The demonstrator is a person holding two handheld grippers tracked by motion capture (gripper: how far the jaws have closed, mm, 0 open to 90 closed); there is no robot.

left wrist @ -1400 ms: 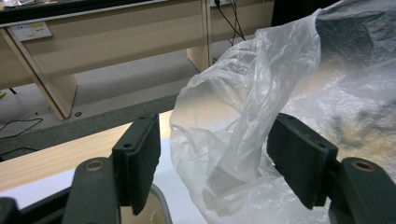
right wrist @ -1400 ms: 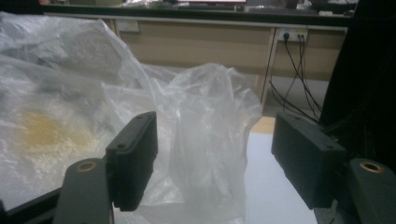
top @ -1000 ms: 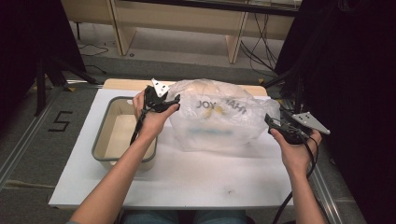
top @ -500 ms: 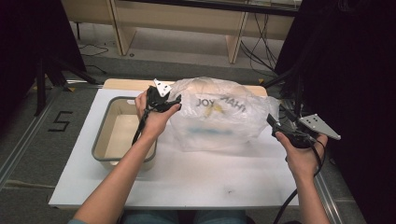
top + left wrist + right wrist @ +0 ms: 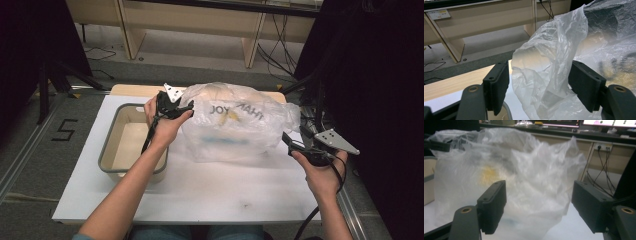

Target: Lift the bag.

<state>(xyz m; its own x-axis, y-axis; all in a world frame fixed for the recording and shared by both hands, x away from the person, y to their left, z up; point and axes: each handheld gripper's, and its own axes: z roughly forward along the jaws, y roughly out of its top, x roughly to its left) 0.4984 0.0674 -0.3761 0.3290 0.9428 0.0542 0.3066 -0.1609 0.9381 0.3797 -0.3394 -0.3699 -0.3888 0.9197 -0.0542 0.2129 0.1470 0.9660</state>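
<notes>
A crumpled translucent plastic bag [image 5: 240, 125] with dark printing and something yellow inside stands in the middle of the white table [image 5: 225, 192]. My left gripper [image 5: 186, 106] is at the bag's upper left edge. In the left gripper view a fold of the bag [image 5: 549, 62] lies between the wide-open jaws of that gripper [image 5: 541, 85], and the pads do not press on it. My right gripper [image 5: 289, 140] hovers just off the bag's right side, open. In the right gripper view its jaws [image 5: 539, 205] frame the bag [image 5: 524, 170] with nothing between them.
A grey-rimmed beige tub [image 5: 107, 150] sits left of the bag, under my left forearm. A wooden board [image 5: 135, 90] lies along the table's far edge. Desk legs and cables stand on the floor behind.
My right gripper has drawn back slightly toward the person, away from the bag. The bag's right side has puffed out a little. The left gripper has stayed put.
</notes>
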